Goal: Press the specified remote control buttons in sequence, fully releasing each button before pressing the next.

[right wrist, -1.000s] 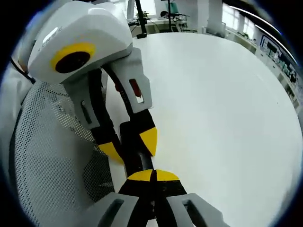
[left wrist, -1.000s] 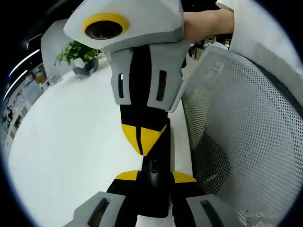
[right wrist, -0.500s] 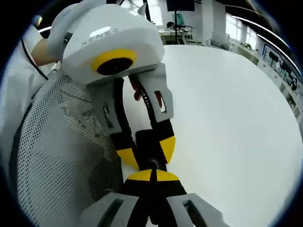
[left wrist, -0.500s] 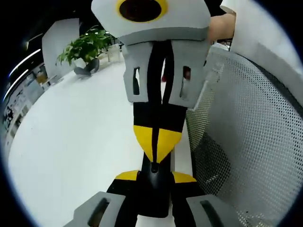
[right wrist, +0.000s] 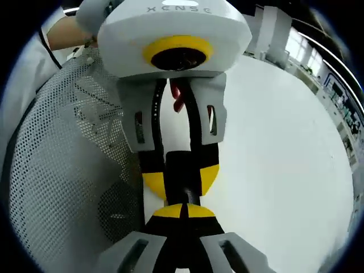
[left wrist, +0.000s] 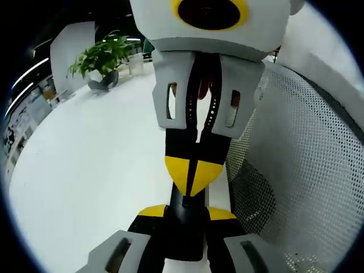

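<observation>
The black remote control (left wrist: 185,230) sits clamped between the jaws of the left gripper (left wrist: 185,211), over the near edge of the white surface (left wrist: 85,170), beside a white mesh chair back (left wrist: 301,165). The right gripper (right wrist: 183,211) meets it head-on, jaws clenched together, yellow tips touching the remote's top face. A potted plant (left wrist: 99,60) stands far across the surface from the remote.

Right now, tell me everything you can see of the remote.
The remote is a slim black bar, plastic by its look. The left gripper is shut on its sides, holding it lengthwise between the yellow pads. The right gripper has its shut yellow tips on its top face, near a small round button. Most of it is hidden.
</observation>
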